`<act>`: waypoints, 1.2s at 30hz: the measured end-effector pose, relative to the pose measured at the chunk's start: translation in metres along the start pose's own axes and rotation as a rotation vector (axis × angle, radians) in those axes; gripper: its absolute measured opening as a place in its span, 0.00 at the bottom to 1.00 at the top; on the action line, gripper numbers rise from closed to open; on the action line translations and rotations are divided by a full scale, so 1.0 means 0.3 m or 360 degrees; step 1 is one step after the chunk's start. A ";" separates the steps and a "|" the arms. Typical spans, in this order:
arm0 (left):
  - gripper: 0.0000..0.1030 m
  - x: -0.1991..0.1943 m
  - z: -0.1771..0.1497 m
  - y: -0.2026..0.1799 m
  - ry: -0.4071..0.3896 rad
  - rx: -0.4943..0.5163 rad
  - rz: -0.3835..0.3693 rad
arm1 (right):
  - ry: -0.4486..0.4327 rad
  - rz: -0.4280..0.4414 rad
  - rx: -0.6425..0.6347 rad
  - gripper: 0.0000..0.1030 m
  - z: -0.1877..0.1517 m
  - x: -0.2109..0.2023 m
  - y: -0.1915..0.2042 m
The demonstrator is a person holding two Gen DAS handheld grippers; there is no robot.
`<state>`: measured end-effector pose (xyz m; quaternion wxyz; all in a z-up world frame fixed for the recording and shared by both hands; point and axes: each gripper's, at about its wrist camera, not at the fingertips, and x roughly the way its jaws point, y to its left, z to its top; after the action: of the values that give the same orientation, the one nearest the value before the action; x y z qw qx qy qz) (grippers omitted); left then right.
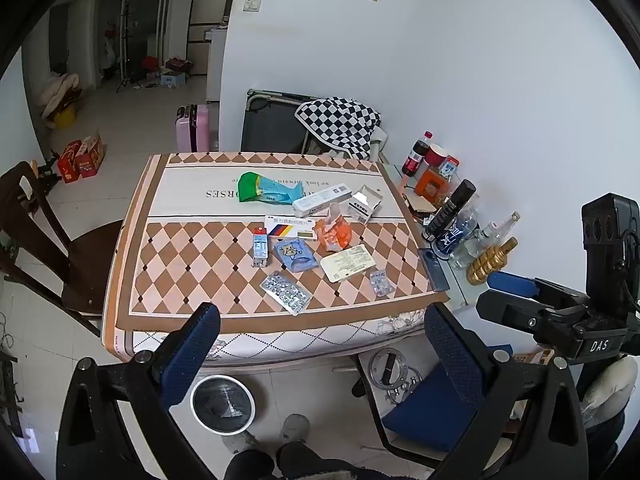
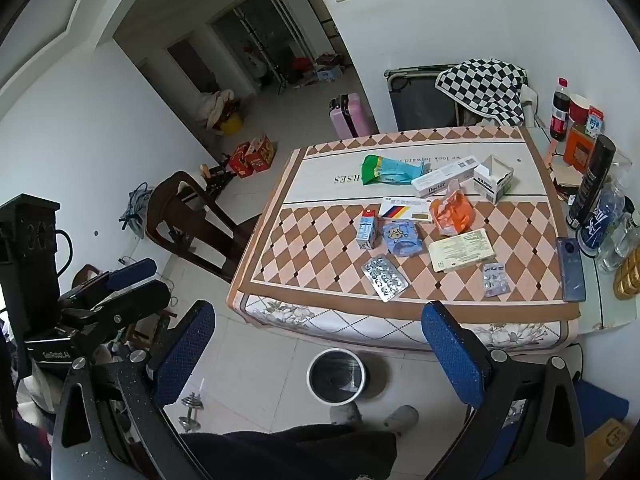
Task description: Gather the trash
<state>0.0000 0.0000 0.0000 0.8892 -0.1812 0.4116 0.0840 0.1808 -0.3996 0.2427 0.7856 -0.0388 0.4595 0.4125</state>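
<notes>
Trash lies scattered on the checked tablecloth [image 1: 192,256] [image 2: 320,240]: a green and blue wrapper [image 1: 264,192] [image 2: 390,170], a long white box [image 1: 322,200] [image 2: 444,180], an open white carton [image 1: 365,204] [image 2: 493,179], an orange bag [image 1: 334,233] [image 2: 452,213], a small milk carton [image 1: 260,246] [image 2: 368,229], a blue packet [image 1: 295,255] [image 2: 402,238], a cream card [image 1: 347,263] [image 2: 460,250] and blister packs [image 1: 286,292] [image 2: 384,278]. A round bin [image 1: 222,404] [image 2: 337,376] stands on the floor by the table. My left gripper [image 1: 320,344] and right gripper [image 2: 320,340] are both open and hold nothing, short of the table's near edge.
Bottles and cans [image 1: 452,216] [image 2: 592,184] crowd a glass side table on the right, with a dark phone [image 2: 570,270] at the cloth's right edge. A wooden chair [image 1: 52,248] [image 2: 192,220] stands left, a blue-seated chair [image 1: 424,404] near right. A person's slippered feet [image 2: 372,414] are below.
</notes>
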 end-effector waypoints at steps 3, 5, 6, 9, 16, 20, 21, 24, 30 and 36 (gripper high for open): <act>1.00 0.000 0.001 0.002 -0.0004 -0.0004 -0.0013 | 0.0000 0.0000 -0.0002 1.00 -0.003 -0.002 -0.001; 1.00 0.003 0.002 -0.006 -0.0006 -0.0004 -0.0014 | 0.0002 0.0001 0.0000 1.00 -0.005 -0.002 -0.004; 1.00 0.004 0.002 -0.007 -0.0005 -0.0003 -0.0016 | 0.0005 0.0007 0.0003 1.00 -0.006 -0.002 -0.007; 1.00 0.001 0.027 -0.011 -0.0003 0.0000 -0.0016 | 0.0007 0.0009 0.0003 1.00 -0.003 0.027 -0.002; 1.00 -0.008 0.030 -0.019 -0.0020 0.0001 -0.0015 | 0.0007 0.0011 -0.0013 1.00 0.012 0.031 -0.007; 1.00 -0.027 0.023 -0.010 -0.0031 -0.0014 -0.0021 | 0.0007 0.0000 -0.0024 1.00 0.011 0.024 0.009; 1.00 -0.028 0.026 -0.012 -0.0032 -0.0014 -0.0020 | 0.0011 0.0000 -0.0026 1.00 0.013 0.024 0.010; 1.00 -0.029 0.023 -0.011 -0.0034 -0.0016 -0.0024 | 0.0013 0.0000 -0.0035 1.00 0.016 0.018 0.009; 1.00 -0.029 0.030 -0.013 -0.0032 -0.0014 -0.0035 | 0.0012 -0.0001 -0.0036 1.00 0.021 0.008 0.002; 1.00 -0.020 0.031 -0.011 -0.0029 -0.0011 -0.0038 | 0.0016 -0.0007 -0.0042 1.00 0.021 0.010 0.005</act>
<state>0.0037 0.0006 0.0109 0.8932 -0.1885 0.4009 0.0766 0.1848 -0.3940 0.2445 0.7837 -0.0521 0.4578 0.4167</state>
